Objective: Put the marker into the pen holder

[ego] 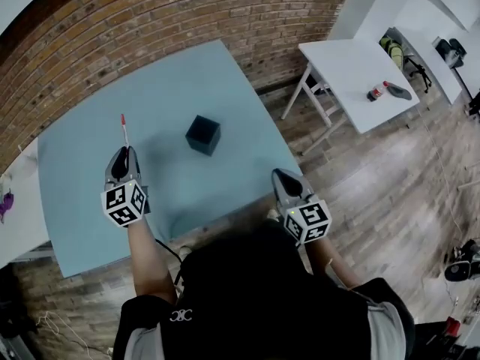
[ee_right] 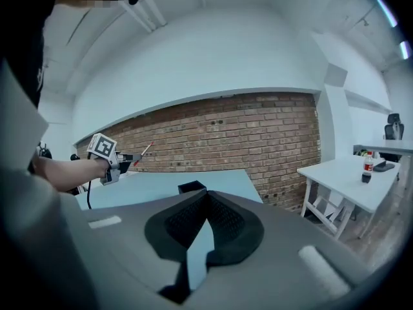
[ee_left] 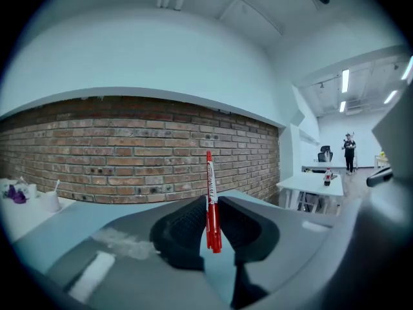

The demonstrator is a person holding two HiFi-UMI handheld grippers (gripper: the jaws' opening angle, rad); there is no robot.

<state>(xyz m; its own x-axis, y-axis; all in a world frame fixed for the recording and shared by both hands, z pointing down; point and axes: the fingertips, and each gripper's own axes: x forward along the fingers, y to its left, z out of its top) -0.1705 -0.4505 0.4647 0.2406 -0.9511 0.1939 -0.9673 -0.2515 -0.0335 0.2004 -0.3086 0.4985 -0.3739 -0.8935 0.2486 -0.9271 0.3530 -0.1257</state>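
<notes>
Head view showed the left gripper [ego: 123, 153] above the near left part of the pale blue table [ego: 82, 156], clamped on a red marker [ego: 124, 129] whose slim tip stuck out past the jaws, away from the person. The left gripper view confirmed the grasp: the ribbed pads pressed on the marker's lower part from both sides, and the marker stood nearly upright between them (white print ran along its barrel, too small to read). The pen holder [ego: 203, 134], a dark open-topped cube, stood on the table near its middle, to the right of the marker and well apart from it. The right gripper [ego: 280, 174] hung by the table's near right edge; in its own view the jaw tips met with nothing between them, and the pen holder showed just beyond them. Behind the table ran a brick wall [ego: 225, 13], and a white table [ego: 345, 70] stood to the right.
</notes>
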